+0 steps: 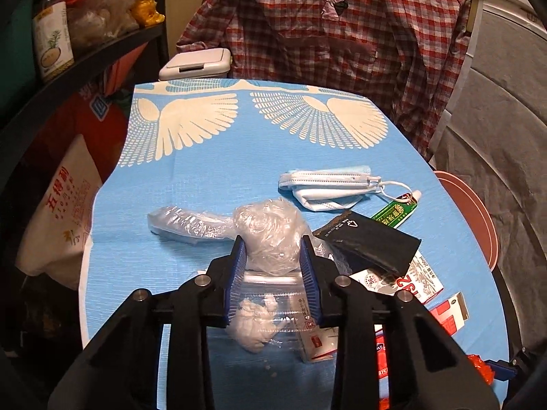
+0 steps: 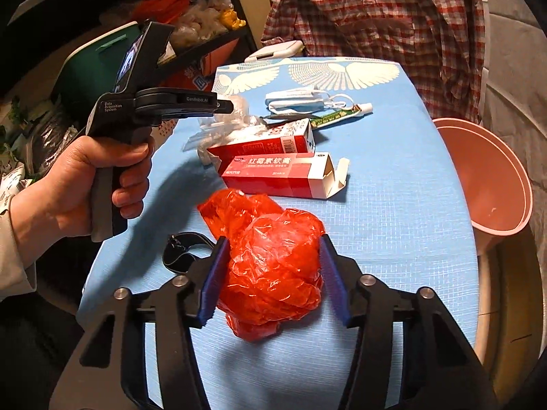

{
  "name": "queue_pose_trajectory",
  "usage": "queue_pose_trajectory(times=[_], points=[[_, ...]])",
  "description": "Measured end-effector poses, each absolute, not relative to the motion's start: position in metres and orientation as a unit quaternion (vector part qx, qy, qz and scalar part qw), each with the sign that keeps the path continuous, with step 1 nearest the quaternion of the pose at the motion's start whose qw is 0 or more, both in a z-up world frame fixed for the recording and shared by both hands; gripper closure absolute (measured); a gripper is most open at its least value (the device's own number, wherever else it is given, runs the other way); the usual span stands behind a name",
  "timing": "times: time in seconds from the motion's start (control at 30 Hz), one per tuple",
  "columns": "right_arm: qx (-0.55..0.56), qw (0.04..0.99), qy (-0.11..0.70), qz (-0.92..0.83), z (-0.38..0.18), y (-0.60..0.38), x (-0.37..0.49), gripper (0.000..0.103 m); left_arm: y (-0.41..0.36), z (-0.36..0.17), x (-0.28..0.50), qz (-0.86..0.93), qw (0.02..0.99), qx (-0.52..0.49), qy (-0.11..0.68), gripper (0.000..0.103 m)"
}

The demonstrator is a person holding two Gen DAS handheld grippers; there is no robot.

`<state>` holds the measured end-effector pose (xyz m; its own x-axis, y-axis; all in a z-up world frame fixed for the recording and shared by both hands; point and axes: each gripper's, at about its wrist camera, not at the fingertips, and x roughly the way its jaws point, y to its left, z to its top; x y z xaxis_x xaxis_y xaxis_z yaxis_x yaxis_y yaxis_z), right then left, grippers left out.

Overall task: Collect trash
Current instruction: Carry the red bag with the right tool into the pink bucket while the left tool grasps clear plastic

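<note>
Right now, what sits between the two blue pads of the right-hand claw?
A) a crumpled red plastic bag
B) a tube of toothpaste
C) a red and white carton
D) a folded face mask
A: in the right wrist view the crumpled red plastic bag fills the gap of the right claw, while the mask, tube and carton lie farther up the table.

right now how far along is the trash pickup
Early. Nothing shows in the pink bin yet. In hand: the left gripper closes on a clear crumpled bag, and the right gripper brackets a red plastic bag. Left: face masks, tube, black pouch, red boxes.
</note>
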<state>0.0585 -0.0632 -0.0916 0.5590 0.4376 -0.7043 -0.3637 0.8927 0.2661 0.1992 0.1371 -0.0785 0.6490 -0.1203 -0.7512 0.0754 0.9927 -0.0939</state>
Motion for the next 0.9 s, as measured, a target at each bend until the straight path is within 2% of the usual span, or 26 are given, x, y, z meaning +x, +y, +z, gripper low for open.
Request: queue_pose_trajectory(times=[0.17,0.9], points=[[0.048,0.889,0.395,0.228,-0.080,-0.065,0.055,0.059,0.142,-0.063,0.194,-0.054,0.915,-0.035,0.397,0.073],[0.092,0.919,0.334,0.186,-0.024,-0.103,0.063,0.063,0.155,-0.011,0.157,-0.043,0.939,-0.057,0.338,0.073]])
